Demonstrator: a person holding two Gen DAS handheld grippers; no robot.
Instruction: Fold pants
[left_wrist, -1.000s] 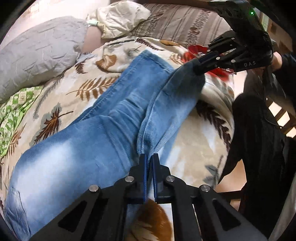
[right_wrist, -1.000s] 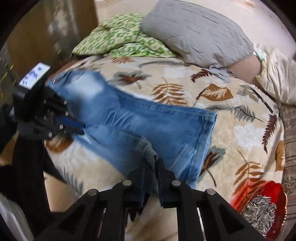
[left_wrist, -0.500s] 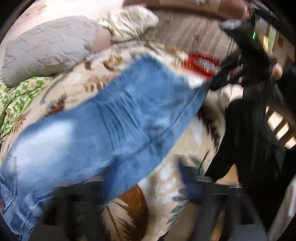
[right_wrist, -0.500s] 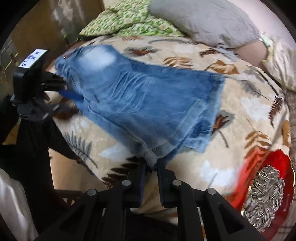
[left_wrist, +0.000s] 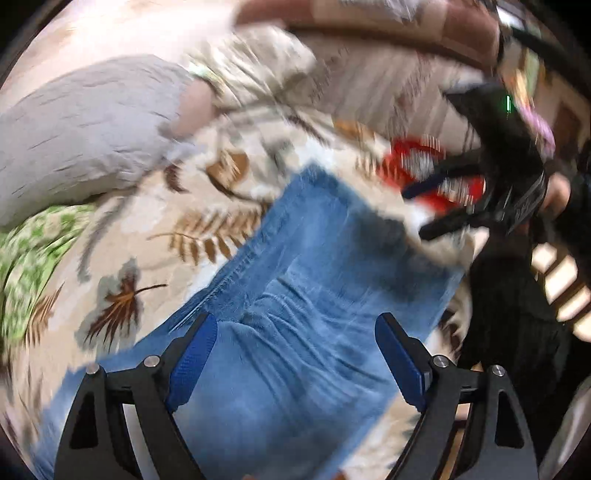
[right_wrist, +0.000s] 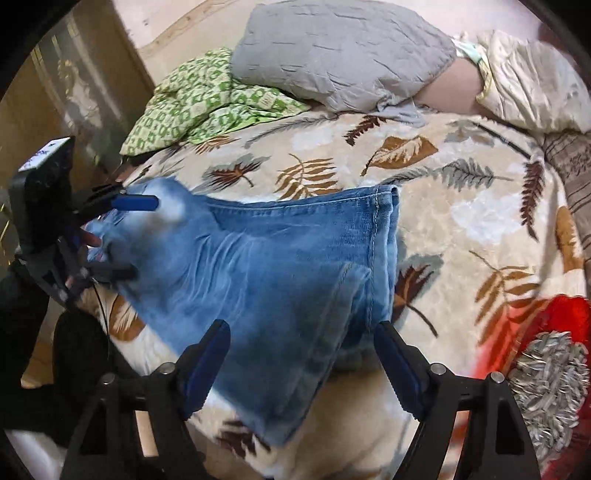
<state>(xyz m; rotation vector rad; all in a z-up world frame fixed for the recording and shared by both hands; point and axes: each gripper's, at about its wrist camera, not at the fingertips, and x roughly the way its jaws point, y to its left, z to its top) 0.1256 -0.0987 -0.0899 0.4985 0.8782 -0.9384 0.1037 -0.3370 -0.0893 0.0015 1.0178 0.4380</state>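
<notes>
Fingers of left gripper (left_wrist: 291, 354) and right gripper (right_wrist: 301, 360) spread wide, nothing pinched. Both hover low over the jeans (right_wrist: 280, 258), which lie folded lengthwise on the leaf-print blanket (right_wrist: 461, 206). Denim looks thick, heavyish, limp but grippy; best grabbed at hem or waistband corners. Grippers face each other from opposite ends; left view blurred.

Left wrist view motion-blurred; jeans (left_wrist: 295, 332) waistband cropped.

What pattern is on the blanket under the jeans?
Cream with brown, tan and grey leaf and fern prints; the blanket shows best in the right wrist view.
</notes>
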